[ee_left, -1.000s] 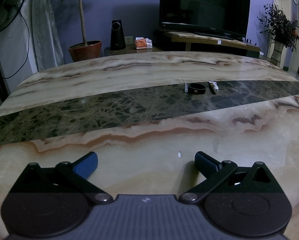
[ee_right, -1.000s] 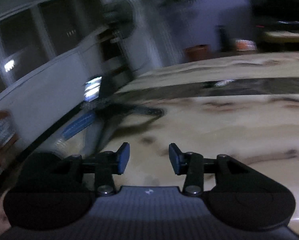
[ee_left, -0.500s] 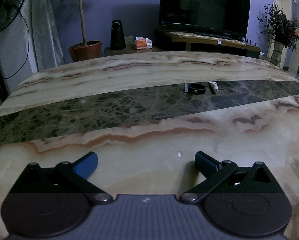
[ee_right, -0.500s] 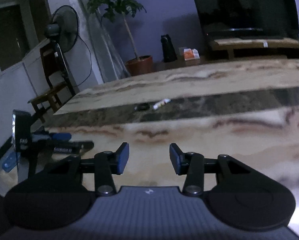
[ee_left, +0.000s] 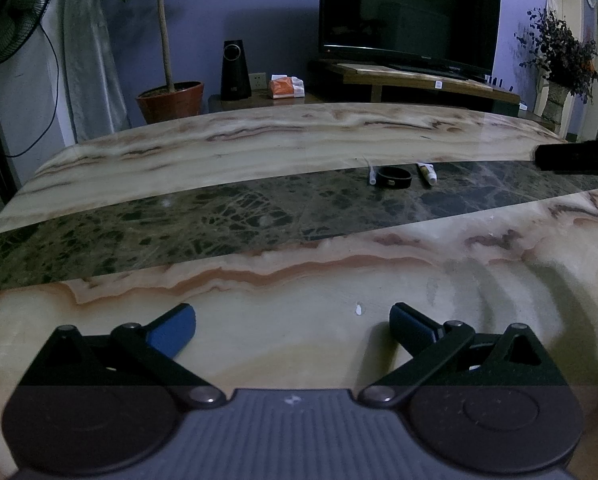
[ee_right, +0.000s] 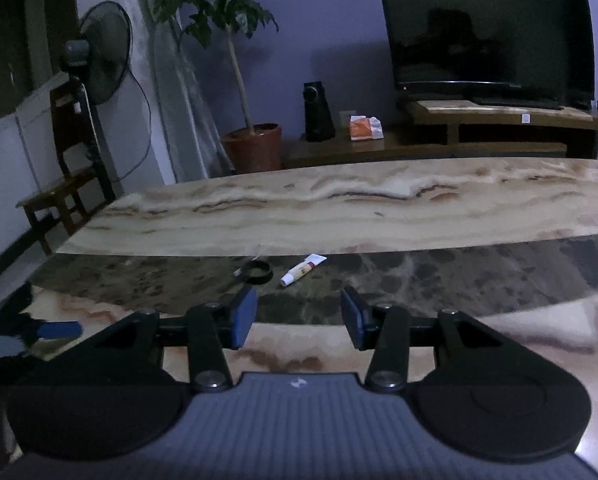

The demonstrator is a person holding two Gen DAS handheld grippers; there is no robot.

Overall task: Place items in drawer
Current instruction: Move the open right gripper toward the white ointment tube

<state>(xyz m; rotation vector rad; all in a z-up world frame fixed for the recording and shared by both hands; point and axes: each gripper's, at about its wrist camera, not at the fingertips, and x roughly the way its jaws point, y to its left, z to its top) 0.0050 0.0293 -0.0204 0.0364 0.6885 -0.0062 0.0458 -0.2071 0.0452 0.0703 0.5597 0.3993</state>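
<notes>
While nothing is held: approach to small tube (ee_right: 302,269) on counter (ee_right: 339,216).
Right hand-held gripper (ee_right: 297,317): half-wide, empty; centre over tube, then close.
Left hand-held gripper (ee_left: 292,323): wide apart, empty.
Black ring (ee_right: 256,271): just beside; avoid nudging.

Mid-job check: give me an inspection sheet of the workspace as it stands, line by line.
Surface: marble table, pale with a dark green band across it.
Job's things: black ring, small tube and a thin white stick lie together on the dark band; no drawer in view.
Clutter: white speck near the left gripper.
Grippers: left gripper open, empty; right gripper open, empty, pointing toward the tube.
Cables: fan cord along the wall.
Surroundings: television, potted plant, speaker, standing fan, wooden chair.
</notes>
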